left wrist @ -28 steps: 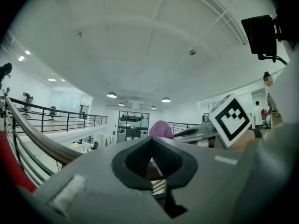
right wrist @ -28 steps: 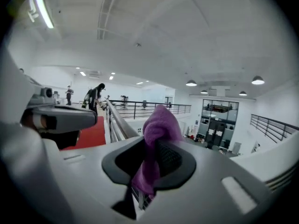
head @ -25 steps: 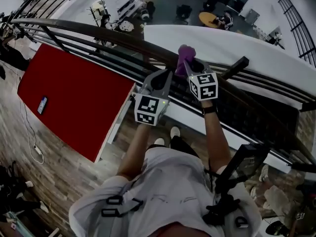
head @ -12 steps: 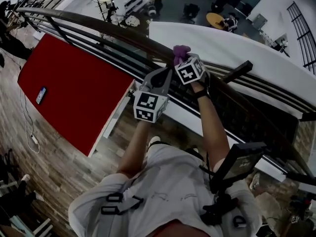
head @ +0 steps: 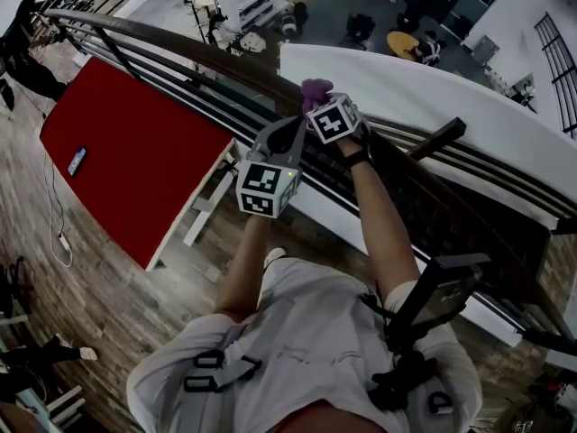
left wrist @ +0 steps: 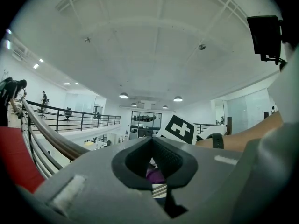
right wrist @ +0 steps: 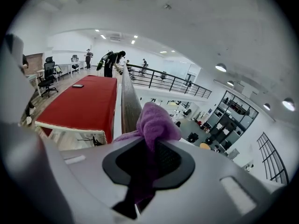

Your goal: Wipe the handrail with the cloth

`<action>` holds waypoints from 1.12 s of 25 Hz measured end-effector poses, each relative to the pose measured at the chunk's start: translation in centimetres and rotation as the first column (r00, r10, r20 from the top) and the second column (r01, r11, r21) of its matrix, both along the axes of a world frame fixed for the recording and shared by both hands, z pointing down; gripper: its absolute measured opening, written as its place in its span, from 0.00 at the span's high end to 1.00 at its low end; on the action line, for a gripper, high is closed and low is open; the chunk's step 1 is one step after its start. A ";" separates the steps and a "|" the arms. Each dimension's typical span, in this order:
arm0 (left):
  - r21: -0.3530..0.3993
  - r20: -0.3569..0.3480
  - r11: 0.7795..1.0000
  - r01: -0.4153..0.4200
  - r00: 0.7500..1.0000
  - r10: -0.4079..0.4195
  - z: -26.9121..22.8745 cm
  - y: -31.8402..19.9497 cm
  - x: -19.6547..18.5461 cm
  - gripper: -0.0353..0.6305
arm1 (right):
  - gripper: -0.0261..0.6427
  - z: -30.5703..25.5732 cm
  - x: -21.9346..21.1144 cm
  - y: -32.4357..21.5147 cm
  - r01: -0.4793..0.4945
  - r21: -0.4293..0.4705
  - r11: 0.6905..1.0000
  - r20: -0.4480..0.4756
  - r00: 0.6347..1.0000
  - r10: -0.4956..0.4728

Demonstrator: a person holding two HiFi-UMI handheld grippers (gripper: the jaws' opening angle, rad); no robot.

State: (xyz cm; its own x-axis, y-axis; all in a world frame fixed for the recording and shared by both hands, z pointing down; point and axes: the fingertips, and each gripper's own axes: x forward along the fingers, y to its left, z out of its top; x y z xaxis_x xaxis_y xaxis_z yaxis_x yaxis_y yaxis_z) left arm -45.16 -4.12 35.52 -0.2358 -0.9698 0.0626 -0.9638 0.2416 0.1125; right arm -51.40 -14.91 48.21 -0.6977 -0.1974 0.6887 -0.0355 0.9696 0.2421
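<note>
- The left gripper (left wrist: 153, 164) is nearest, just beside its partner, its jaws pressed together on nothing; purple shows only beyond them. Idle and this close, it could bump the working gripper or snag the cloth's loose end if the two crowd together along the rail.
- The right gripper (right wrist: 148, 155) is clenched on the purple cloth (right wrist: 156, 120). It pinches a narrow fold, and most of the bunch stands free above the jaws. Drag from a wiping stroke could tug that fold out of the pinch.
- The cloth sits at the top of the handrail (right wrist: 129, 97) and appears to touch it as a small lump rather than a flat pad. A pass may therefore skip parts of the surface, and if the gripper is pressed too low its hard jaw tips may scrape the rail.
- Beyond the rail is an open drop to the lower floor (head: 352, 12) — a cloth that slipped loose on that side would likely fall out of reach. On the near side it would land somewhere by the red table (head: 126, 142).
</note>
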 end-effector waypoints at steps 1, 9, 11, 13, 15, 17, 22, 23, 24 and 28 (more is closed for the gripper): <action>0.002 0.006 1.000 0.004 1.000 -0.004 -0.1 -0.2 0.2 0.95 | 0.88 0.1 0.3 -0.2 0.002 0.001 1.000 0.002 1.000 -0.002; 0.009 0.036 1.000 -0.001 0.999 0.001 -1.2 -1.8 2.0 0.95 | 0.88 0.1 3.1 -0.6 0.015 0.015 1.000 0.007 1.000 -0.015; 0.004 0.039 1.000 -0.008 0.999 0.007 -1.3 -1.8 2.8 0.95 | 0.88 0.0 4.1 -0.7 0.008 0.008 1.000 0.016 1.000 -0.008; -0.002 0.040 1.000 -0.012 0.999 0.012 -1.2 -1.7 3.3 0.95 | 0.88 -0.1 4.8 -0.8 -0.001 0.006 1.000 0.025 1.000 0.000; -0.010 0.038 1.000 -0.014 0.999 0.014 -0.9 -1.7 3.6 0.95 | 0.88 -0.2 5.4 -1.1 -0.011 0.014 1.000 0.030 0.999 0.010; -0.020 0.035 1.000 -0.015 0.999 0.016 -0.6 -1.8 3.9 0.95 | 0.88 -0.1 5.9 -1.6 -0.019 0.022 1.000 0.030 0.999 0.019; -0.034 0.033 0.999 -0.030 0.999 0.031 -0.3 -2.4 4.8 0.95 | 0.88 -0.6 7.7 -2.1 -0.036 0.007 0.999 0.044 0.998 0.035; -0.036 0.033 0.999 -0.037 0.999 0.038 -0.2 -2.6 5.2 0.95 | 0.88 -0.6 8.2 -2.3 -0.042 0.006 0.999 0.047 0.998 0.041; -0.038 0.034 0.998 -0.046 0.998 0.048 -0.2 -2.9 5.6 0.95 | 0.88 -0.6 8.7 -2.5 -0.049 0.005 0.999 0.049 0.998 0.048; -0.046 0.036 0.994 -0.097 0.994 0.099 -0.3 -4.5 7.8 0.95 | 0.88 -0.7 11.6 -3.7 -0.083 0.001 0.997 0.043 0.996 0.083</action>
State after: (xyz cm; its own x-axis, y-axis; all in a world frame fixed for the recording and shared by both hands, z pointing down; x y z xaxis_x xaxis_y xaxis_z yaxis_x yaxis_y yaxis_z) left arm -37.36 -8.62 35.17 -0.1429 -0.9849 0.0981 -0.9865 0.1497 0.0663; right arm -39.83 -18.63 47.53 -0.7078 -0.2579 0.6577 -0.1266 0.9622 0.2412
